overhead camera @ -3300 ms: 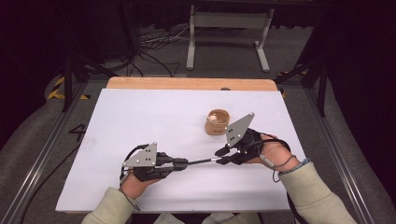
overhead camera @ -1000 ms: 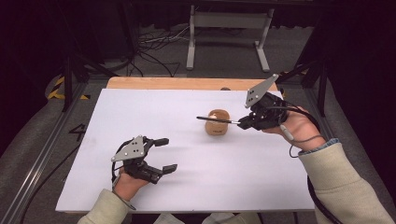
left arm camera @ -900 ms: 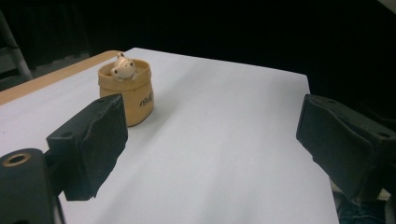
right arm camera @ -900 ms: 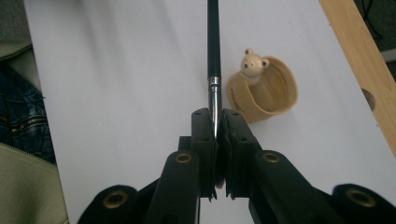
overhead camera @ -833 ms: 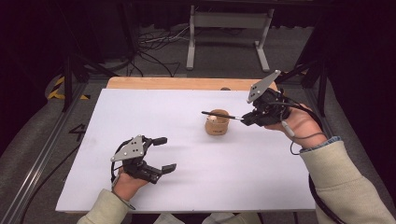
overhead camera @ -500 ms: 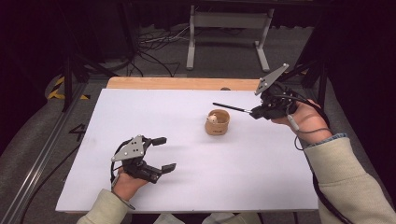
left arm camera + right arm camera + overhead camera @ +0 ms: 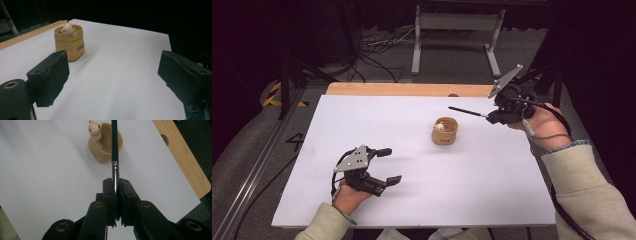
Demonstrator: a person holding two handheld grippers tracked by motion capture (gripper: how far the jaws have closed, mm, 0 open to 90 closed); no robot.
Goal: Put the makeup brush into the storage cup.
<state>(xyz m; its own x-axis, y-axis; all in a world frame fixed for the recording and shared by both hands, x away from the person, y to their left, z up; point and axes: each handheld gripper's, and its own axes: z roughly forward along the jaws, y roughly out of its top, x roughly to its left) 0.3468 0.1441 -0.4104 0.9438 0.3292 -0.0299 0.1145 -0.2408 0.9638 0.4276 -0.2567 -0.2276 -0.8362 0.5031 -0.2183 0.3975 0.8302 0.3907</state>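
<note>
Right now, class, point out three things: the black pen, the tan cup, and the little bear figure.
black pen (image 7: 114, 142), right gripper view, on its dark barrel.
tan cup (image 7: 72, 48), left gripper view, on its outer wall.
bear figure (image 7: 94, 128), right gripper view, on its head.

High view: fixed above the near edge, facing forward and down over the whole white surface (image 7: 412, 190), far enough to take in floor beyond. Left gripper view: rides low on the left hand-held gripper (image 7: 112, 82), looking nearly level across the surface, close. Right gripper view: rides on the right hand-held gripper (image 7: 116, 192), raised, looking steeply down. Shared by all three: tan cup (image 7: 444, 134) (image 7: 70, 45) (image 7: 106, 145) ahead of both hand-held grippers.
</note>
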